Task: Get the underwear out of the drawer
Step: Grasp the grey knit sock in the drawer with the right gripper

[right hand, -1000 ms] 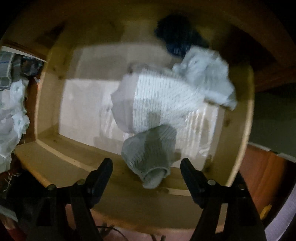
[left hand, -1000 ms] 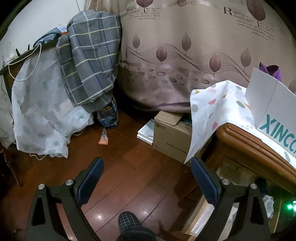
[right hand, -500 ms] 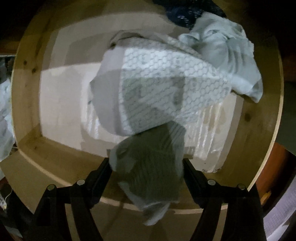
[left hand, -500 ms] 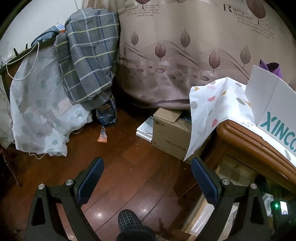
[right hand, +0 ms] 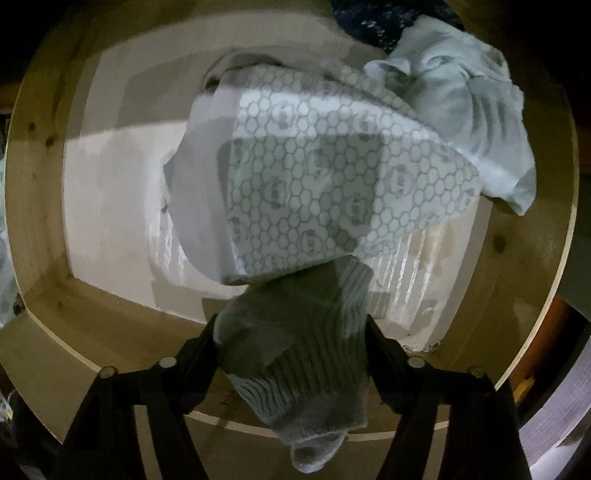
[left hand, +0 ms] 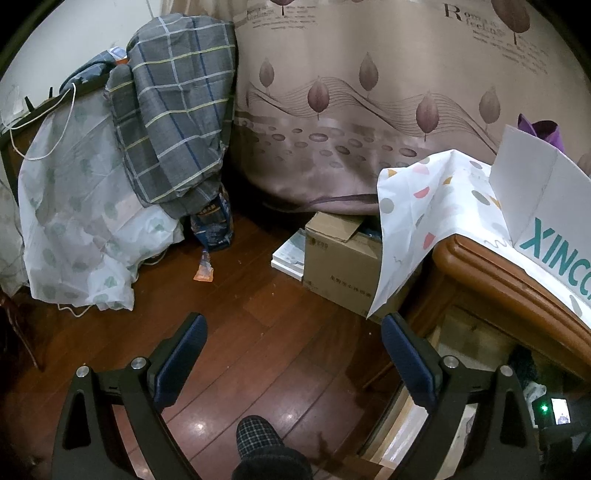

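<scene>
Closing on the grey sock [right hand: 295, 354]: right gripper [right hand: 291, 332] fingers [right hand: 201, 343] have just been narrowing and now press both sides of the ribbed fabric, with the sock bunched between them over the drawer [right hand: 33, 229] front edge. A second ago those fingers stood wide and above the drawer, with the sock lying clear ahead of them; the view has since dropped in close, so the clothes fill the frame. Just beyond the sock, touching it, lies the underwear [right hand: 317, 177], white with a honeycomb print, folded on the drawer's pale liner, unmoved from before. Behind it at the back right sits a pale crumpled cloth [right hand: 472, 122], and a dark cloth [right hand: 369, 18] past that, mostly cut off.

Left gripper [left hand: 293, 354]: fingers wide, nothing between them, hanging over the floor [left hand: 258, 295], same as a second ago. A slipper [left hand: 258, 439] shows at the bottom edge. Farther out, a box [left hand: 340, 266], then a plaid cloth [left hand: 177, 110] and a curtain [left hand: 369, 92] – none shifted.
</scene>
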`<state>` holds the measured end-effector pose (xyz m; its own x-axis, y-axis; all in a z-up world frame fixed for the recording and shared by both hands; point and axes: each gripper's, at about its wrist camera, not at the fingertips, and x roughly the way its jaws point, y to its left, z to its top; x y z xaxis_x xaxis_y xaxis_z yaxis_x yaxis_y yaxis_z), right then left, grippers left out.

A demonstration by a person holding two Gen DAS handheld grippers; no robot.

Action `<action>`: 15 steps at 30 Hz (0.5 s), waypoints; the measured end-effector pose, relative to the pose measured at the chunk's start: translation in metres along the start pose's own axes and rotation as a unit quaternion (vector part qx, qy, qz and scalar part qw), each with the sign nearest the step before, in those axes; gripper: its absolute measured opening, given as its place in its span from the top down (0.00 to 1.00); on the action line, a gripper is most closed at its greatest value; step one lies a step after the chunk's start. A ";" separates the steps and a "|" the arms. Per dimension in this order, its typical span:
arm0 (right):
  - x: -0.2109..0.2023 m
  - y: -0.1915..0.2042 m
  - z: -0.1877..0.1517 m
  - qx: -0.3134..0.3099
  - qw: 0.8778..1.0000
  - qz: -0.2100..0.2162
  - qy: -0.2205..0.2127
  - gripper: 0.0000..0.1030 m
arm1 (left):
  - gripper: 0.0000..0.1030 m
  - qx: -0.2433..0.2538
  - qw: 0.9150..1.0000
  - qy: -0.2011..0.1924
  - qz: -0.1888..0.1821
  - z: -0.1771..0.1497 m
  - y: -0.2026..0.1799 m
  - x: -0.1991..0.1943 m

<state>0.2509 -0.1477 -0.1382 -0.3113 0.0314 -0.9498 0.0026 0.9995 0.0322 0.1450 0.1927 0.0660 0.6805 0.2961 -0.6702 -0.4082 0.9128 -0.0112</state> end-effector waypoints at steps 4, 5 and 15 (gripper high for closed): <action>-0.003 0.003 -0.005 -0.003 1.000 0.006 -0.015 0.50 | 0.09 0.002 1.000 0.000 0.001 -0.002 0.000 0.001; -0.005 0.002 -0.008 -0.002 1.000 0.009 -0.020 0.52 | 0.09 0.002 1.000 0.000 0.000 -0.001 0.000 0.001; -0.060 -0.001 -0.057 -0.023 0.984 -0.011 -0.177 0.56 | 0.09 0.015 1.000 -0.001 0.004 -0.003 -0.003 0.001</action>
<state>0.2153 -0.1509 -0.0630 0.0393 0.0197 -0.9990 -0.0465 0.9988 0.0178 0.1456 0.1893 0.0632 0.6778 0.3045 -0.6693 -0.3955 0.9183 0.0173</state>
